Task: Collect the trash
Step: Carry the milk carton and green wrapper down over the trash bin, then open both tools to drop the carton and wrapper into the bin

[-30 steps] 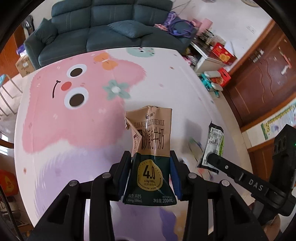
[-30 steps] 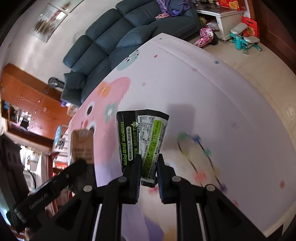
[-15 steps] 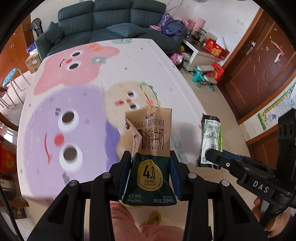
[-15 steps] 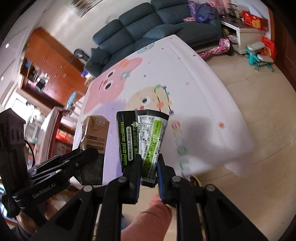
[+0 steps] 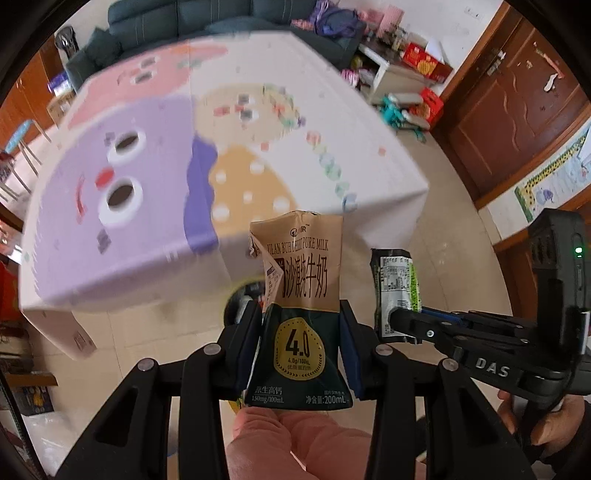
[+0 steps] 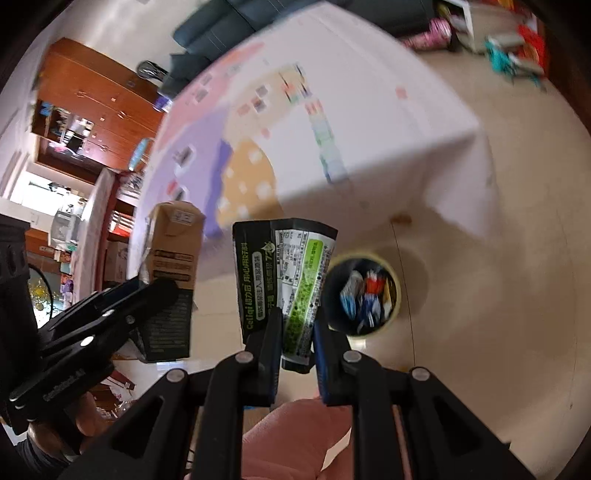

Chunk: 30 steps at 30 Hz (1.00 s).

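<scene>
My left gripper [image 5: 301, 332] is shut on a crumpled tan and dark green milk carton [image 5: 301, 291], held upright off the table's near edge. My right gripper [image 6: 295, 332] is shut on a flat black and green snack wrapper [image 6: 291, 280]. In the left wrist view the wrapper [image 5: 397, 288] and the right gripper [image 5: 402, 321] show at the right. In the right wrist view the carton [image 6: 171, 273] and the left gripper [image 6: 147, 295] show at the left. A round yellow-rimmed bin [image 6: 364, 293] with trash inside stands on the floor just right of the wrapper; in the left wrist view the bin [image 5: 236, 295] is mostly hidden behind the carton.
The table with the cartoon cloth [image 5: 159, 173] lies beyond both grippers, its corner [image 6: 461, 125] overhanging the tiled floor. A person's knee in pink trousers [image 5: 295, 443] is below the grippers. A dark sofa [image 5: 192, 22] and wooden cabinets [image 5: 517, 103] stand farther off.
Both grippers have drawn back off the table's near edge with the carton and the wrapper still held. The floor and the bin have come into view below them.
</scene>
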Each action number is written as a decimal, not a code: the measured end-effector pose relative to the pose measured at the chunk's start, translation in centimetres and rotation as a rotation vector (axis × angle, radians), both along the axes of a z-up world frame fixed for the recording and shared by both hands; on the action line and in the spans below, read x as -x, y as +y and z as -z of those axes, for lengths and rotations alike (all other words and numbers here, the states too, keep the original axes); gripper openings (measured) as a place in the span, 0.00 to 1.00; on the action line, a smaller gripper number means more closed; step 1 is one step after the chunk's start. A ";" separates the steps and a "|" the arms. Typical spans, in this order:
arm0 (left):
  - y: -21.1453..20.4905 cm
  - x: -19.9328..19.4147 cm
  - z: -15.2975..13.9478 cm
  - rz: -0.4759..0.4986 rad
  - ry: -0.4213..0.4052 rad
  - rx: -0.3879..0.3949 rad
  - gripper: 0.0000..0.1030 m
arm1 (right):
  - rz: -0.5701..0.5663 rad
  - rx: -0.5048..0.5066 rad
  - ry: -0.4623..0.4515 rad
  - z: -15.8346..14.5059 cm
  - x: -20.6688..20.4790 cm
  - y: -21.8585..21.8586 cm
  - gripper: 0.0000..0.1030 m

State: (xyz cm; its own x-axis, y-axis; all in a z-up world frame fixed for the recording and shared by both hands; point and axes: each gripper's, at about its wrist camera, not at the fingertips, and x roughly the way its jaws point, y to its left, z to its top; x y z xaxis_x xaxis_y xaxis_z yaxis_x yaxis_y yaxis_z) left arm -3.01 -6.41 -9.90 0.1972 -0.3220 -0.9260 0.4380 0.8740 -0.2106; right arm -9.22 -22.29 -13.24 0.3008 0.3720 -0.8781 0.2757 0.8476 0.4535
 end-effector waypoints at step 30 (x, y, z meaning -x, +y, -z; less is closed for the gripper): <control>0.5 -3.5 34.3 -0.045 0.184 -0.127 0.73 | 0.149 0.039 0.273 34.6 -4.3 1.3 0.32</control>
